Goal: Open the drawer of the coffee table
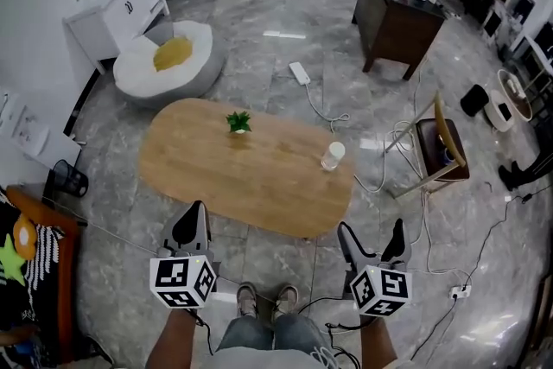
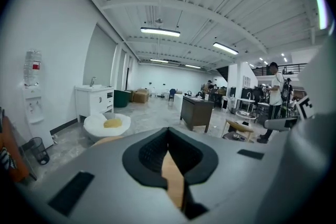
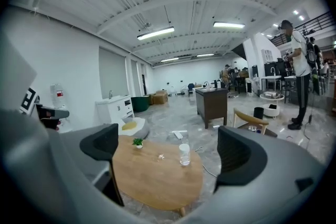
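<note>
An oval wooden coffee table (image 1: pixel 246 177) stands on the marble floor just ahead of me; it also shows in the right gripper view (image 3: pixel 157 176). No drawer front shows in any view. A small potted plant (image 1: pixel 238 123) and a clear cup (image 1: pixel 333 155) stand on its top. My left gripper (image 1: pixel 192 231) hovers off the table's near left edge, jaws pressed together with nothing in them (image 2: pixel 170 165). Off the near right edge, my right gripper (image 1: pixel 372 239) is open and empty, and the table shows between its fingers (image 3: pixel 102 144).
A white round seat with a yellow cushion (image 1: pixel 168 60) and a white cabinet (image 1: pixel 117 4) lie beyond the table's left end. A dark desk (image 1: pixel 397 22), a wooden chair (image 1: pixel 441 147), a power strip (image 1: pixel 299 73) and floor cables are to the right. A person (image 3: pixel 299 71) stands far right.
</note>
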